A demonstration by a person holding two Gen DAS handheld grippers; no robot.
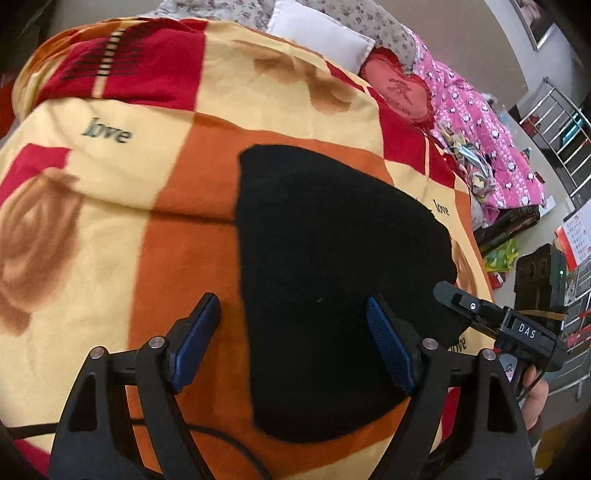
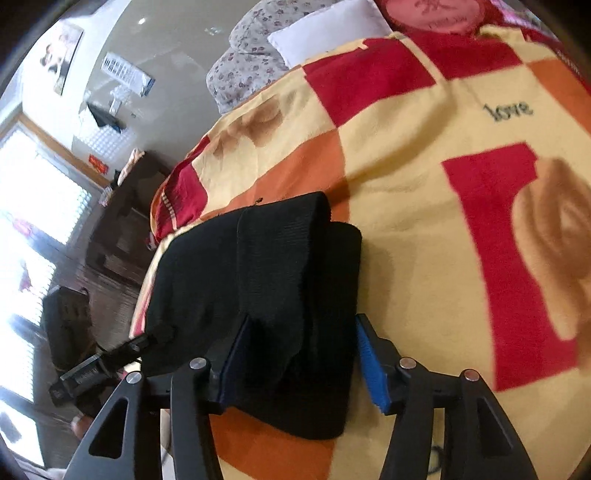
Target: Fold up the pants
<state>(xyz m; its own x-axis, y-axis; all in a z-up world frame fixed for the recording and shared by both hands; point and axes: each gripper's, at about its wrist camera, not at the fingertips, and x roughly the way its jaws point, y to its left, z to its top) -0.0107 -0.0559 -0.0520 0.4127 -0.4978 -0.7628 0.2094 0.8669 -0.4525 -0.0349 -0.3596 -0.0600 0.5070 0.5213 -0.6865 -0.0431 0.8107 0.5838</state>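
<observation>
A checked blanket (image 1: 110, 229) in cream, red and orange covers the bed, pillows (image 1: 317, 33) at its head, a bright window (image 2: 33, 206) beyond. The black pants (image 1: 332, 266) lie folded in a thick stack on it. "love" is printed on the blanket. My left gripper (image 1: 291, 343) stands wide, empty; my right gripper (image 2: 299, 362) straddles the stack, pads apart.

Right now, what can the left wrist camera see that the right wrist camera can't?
Only the left wrist view shows the pink patterned cloth and the metal rack at the bed's far side. Only the right wrist view shows the bright window, the wall poster and the dark wooden furniture. Both show the black pants, folded, lying on the checked blanket, plus the white pillow. The left gripper and right gripper both stand open over the pants.
</observation>
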